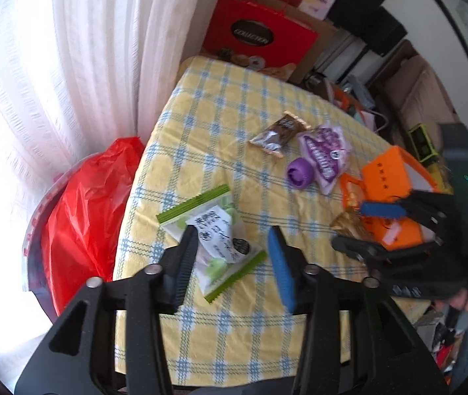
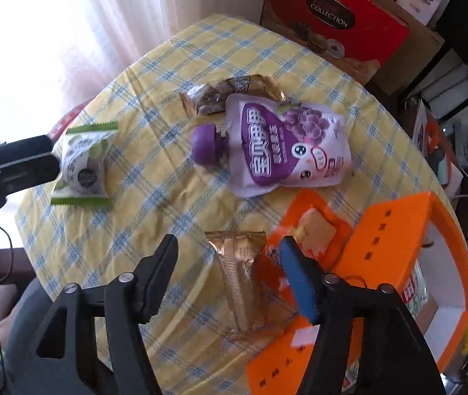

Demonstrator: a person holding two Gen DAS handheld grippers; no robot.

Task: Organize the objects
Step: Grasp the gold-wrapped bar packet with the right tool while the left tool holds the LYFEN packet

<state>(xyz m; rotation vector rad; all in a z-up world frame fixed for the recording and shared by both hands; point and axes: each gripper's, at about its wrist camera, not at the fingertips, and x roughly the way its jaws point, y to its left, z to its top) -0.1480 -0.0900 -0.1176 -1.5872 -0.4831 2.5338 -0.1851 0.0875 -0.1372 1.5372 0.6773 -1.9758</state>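
A green-and-white snack packet (image 1: 215, 238) (image 2: 84, 164) lies on the yellow checked tablecloth (image 1: 234, 105). My left gripper (image 1: 234, 243) is open, its jaws on either side of the packet; it also shows at the left of the right wrist view (image 2: 54, 156). My right gripper (image 2: 229, 256) is open above a gold wrapper (image 2: 240, 273) (image 1: 349, 222) beside an orange box (image 2: 398, 230) (image 1: 388, 177). A purple pouch (image 2: 286, 144) (image 1: 326, 154) with a purple cap (image 1: 298, 172) and a brown packet (image 2: 230, 93) (image 1: 280, 133) lie mid-table.
A red plastic bag (image 1: 82, 204) sits left of the table by the white curtain (image 1: 69, 49). A red gift box (image 1: 257, 33) (image 2: 339, 16) stands behind the table. Shelves and clutter fill the right side.
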